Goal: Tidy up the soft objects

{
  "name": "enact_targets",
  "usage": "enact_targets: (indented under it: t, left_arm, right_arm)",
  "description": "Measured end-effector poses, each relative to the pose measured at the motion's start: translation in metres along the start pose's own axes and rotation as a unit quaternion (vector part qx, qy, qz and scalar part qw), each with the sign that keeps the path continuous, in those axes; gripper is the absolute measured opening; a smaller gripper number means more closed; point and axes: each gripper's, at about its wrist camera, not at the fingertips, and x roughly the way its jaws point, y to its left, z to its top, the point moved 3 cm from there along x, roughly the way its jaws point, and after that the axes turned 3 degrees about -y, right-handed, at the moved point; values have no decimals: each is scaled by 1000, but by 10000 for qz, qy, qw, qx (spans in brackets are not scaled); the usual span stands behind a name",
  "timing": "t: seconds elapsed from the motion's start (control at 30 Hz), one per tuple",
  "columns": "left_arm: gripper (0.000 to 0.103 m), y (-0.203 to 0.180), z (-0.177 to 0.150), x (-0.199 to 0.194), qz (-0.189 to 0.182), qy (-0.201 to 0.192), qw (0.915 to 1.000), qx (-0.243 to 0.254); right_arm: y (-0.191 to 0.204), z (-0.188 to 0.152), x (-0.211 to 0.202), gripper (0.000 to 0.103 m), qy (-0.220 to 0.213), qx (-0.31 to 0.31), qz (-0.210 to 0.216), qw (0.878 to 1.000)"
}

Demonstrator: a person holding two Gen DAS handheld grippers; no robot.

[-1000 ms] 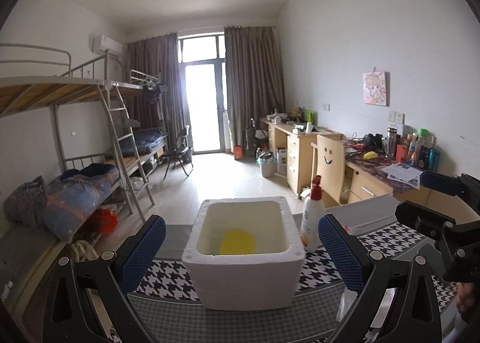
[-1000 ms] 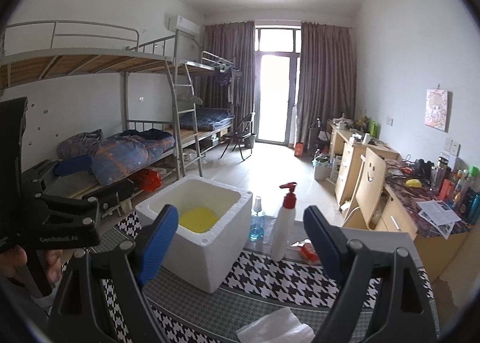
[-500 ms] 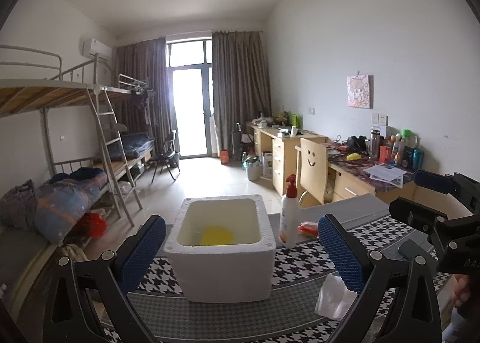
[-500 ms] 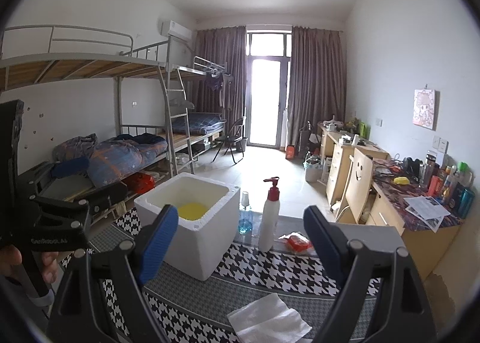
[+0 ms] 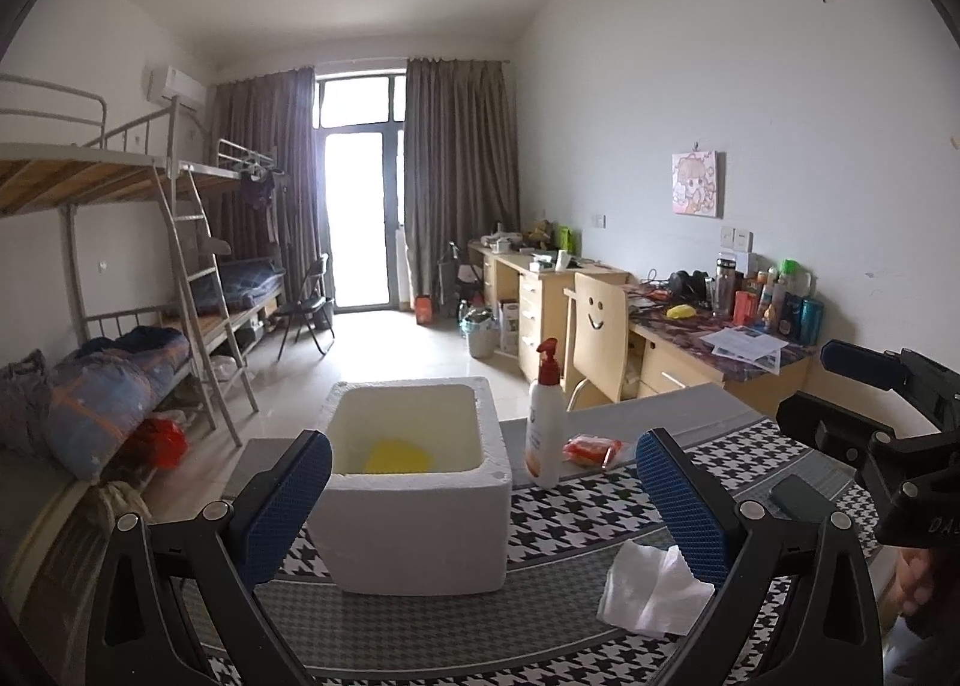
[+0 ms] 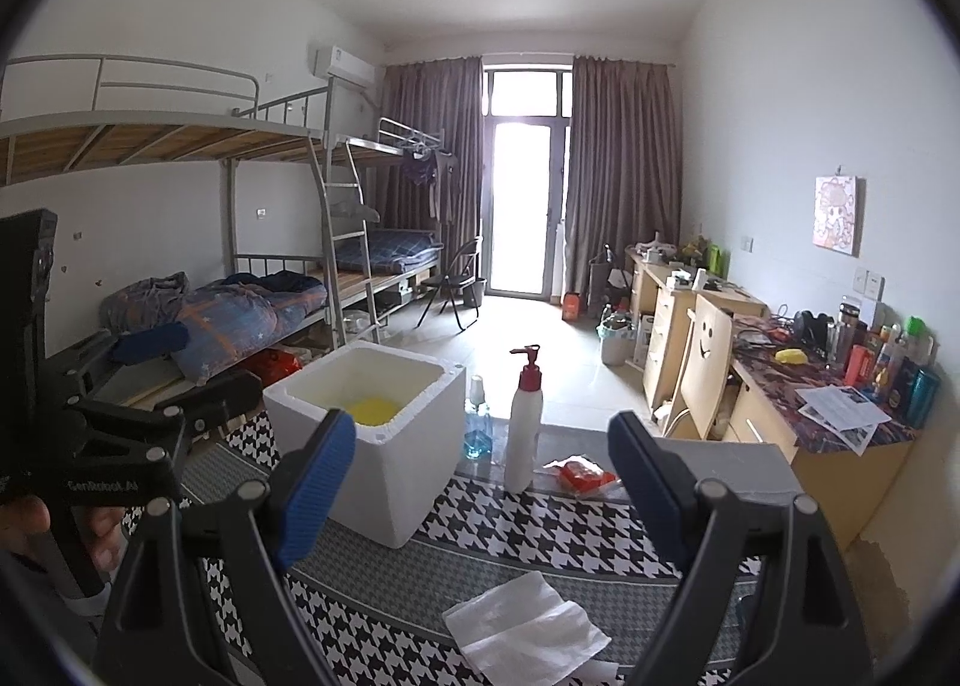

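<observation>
So we've got both grippers up over the houndstooth table cloth [image 6: 540, 530] and neither has anything in it. The left gripper [image 5: 483, 497] has its blue pads spread wide with just the white foam box [image 5: 414, 482] showing through the gap, and the right gripper [image 6: 480, 482] is wide open too, nothing between the fingers. The next soft thing looks like the white tissue [image 6: 528, 632] — it's lying flat and a bit crumpled on the cloth at the near edge, in front of the box and just below the right gripper. It'll be featherlight and totally floppy, so no crushing worries, but it may slide or just fold away under the pads. We'd pinch it at a raised wrinkle or corner. There's already something yellow [image 6: 372, 409] sitting in the box — probably where this goes.
</observation>
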Motion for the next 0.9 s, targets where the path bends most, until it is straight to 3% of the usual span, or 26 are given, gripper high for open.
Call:
enact_targets:
  t: [0.9]
  left_arm:
    - [102, -26, -30, 1, -527, 23, 9986, -13]
  right_arm:
    - [-30, -42, -21, 90, -30, 389, -359, 9986]
